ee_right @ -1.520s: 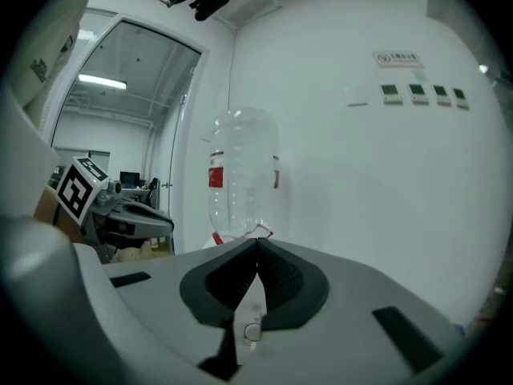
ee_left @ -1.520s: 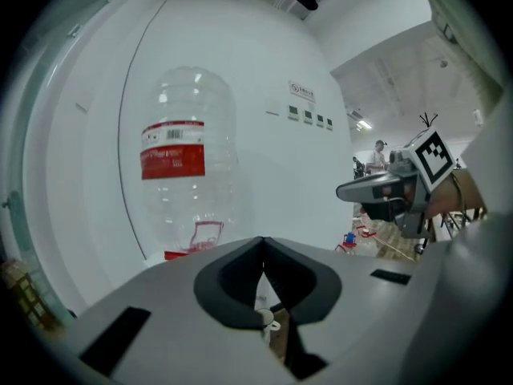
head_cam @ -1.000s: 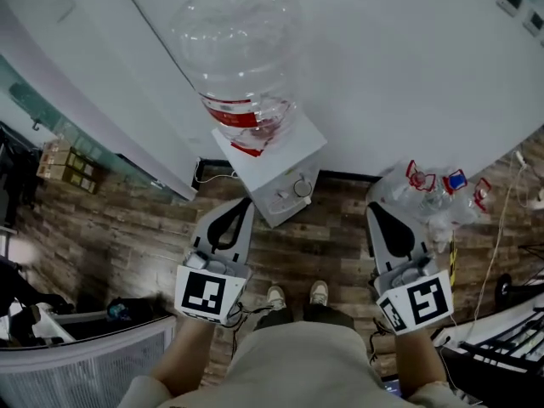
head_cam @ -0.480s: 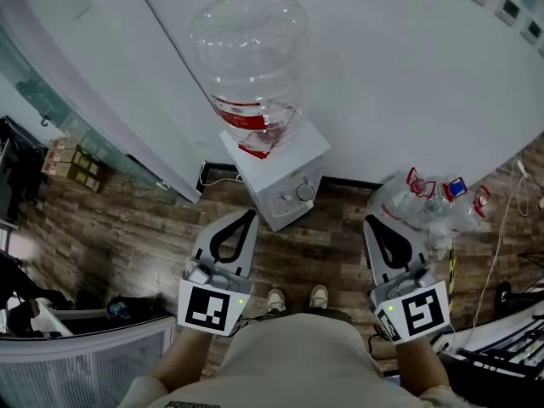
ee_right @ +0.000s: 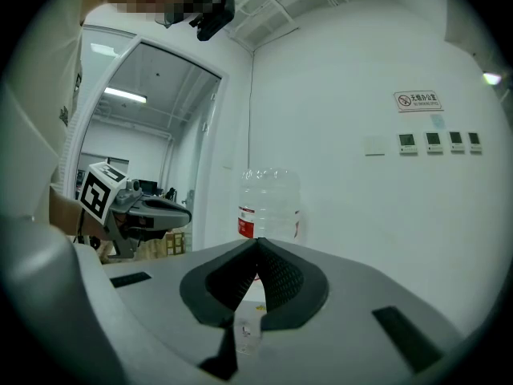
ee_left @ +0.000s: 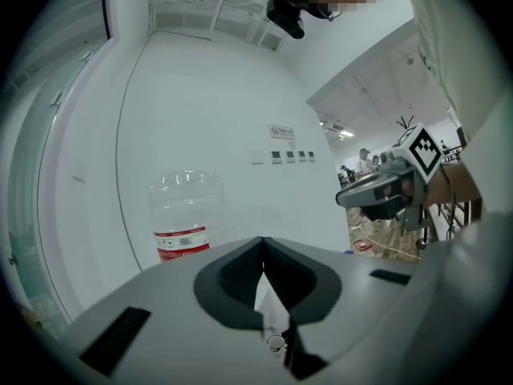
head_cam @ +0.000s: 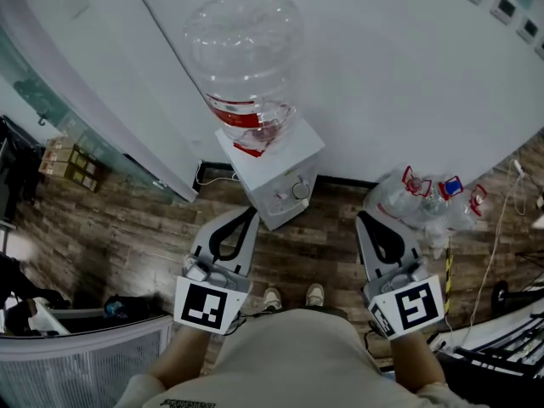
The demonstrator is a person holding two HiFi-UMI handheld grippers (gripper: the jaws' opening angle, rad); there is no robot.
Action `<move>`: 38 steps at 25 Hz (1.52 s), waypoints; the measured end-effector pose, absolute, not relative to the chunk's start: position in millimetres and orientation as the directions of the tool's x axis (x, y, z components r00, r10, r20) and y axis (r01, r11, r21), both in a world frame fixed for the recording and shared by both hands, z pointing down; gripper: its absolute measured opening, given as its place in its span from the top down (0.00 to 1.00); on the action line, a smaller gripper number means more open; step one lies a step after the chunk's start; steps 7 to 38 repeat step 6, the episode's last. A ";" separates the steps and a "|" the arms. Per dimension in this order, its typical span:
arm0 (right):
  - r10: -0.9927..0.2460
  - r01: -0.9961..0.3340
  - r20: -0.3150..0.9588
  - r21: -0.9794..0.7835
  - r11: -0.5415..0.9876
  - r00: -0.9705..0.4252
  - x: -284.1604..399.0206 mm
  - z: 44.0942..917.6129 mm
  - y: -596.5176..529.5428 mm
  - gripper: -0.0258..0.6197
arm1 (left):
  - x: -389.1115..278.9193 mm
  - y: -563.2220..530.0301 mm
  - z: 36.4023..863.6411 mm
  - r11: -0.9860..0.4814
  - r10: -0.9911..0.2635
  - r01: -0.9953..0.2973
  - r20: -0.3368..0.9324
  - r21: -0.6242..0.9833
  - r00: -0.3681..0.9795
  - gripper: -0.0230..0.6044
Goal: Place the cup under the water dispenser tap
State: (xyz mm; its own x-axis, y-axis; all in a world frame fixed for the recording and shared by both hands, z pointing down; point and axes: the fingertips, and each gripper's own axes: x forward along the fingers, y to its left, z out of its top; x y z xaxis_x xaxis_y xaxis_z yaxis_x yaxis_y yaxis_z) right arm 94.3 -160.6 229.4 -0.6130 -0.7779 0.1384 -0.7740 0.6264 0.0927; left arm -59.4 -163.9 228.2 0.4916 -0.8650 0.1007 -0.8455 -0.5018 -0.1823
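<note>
Facing the water dispenser (head_cam: 274,181)
We hold left tongs (head_cam: 245,216) and right tongs (head_cam: 367,220) pinched together, empty, levelled at it as if lining up; no cup shows.

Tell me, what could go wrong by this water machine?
The left tongs and right tongs are shut and empty, and no cup shows, so there is nothing to fill. The left tongs sit near the water dispenser and might bump it. The floor bottles could trip feet.

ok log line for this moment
left gripper: shut, empty | right gripper: shut, empty | cup: not in view | water dispenser: ahead, against wall
</note>
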 end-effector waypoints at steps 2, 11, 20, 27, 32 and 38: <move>-0.778 -0.774 0.138 0.089 0.626 -0.613 95.3 229.5 -160.2 0.95 | -58.4 -162.3 228.2 -0.501 -0.865 -0.847 0.100 -0.178 0.491 0.95; -0.778 -0.776 0.137 0.085 0.625 -0.613 96.3 228.5 -157.2 0.95 | -58.0 -158.9 227.4 -0.502 -0.865 -0.846 0.103 -0.179 0.491 0.95; -0.778 -0.776 0.137 0.085 0.625 -0.613 96.3 228.5 -157.2 0.95 | -58.0 -158.9 227.4 -0.502 -0.865 -0.846 0.103 -0.179 0.491 0.95; -0.778 -0.776 0.137 0.085 0.625 -0.613 96.3 228.5 -157.2 0.95 | -58.0 -158.9 227.4 -0.502 -0.865 -0.846 0.103 -0.179 0.491 0.95; -0.778 -0.776 0.137 0.085 0.625 -0.613 96.3 228.5 -157.2 0.95 | -58.0 -158.9 227.4 -0.502 -0.865 -0.846 0.103 -0.179 0.491 0.95; -0.778 -0.776 0.137 0.085 0.625 -0.613 96.3 228.5 -157.2 0.95 | -58.0 -158.9 227.4 -0.502 -0.865 -0.846 0.103 -0.179 0.491 0.95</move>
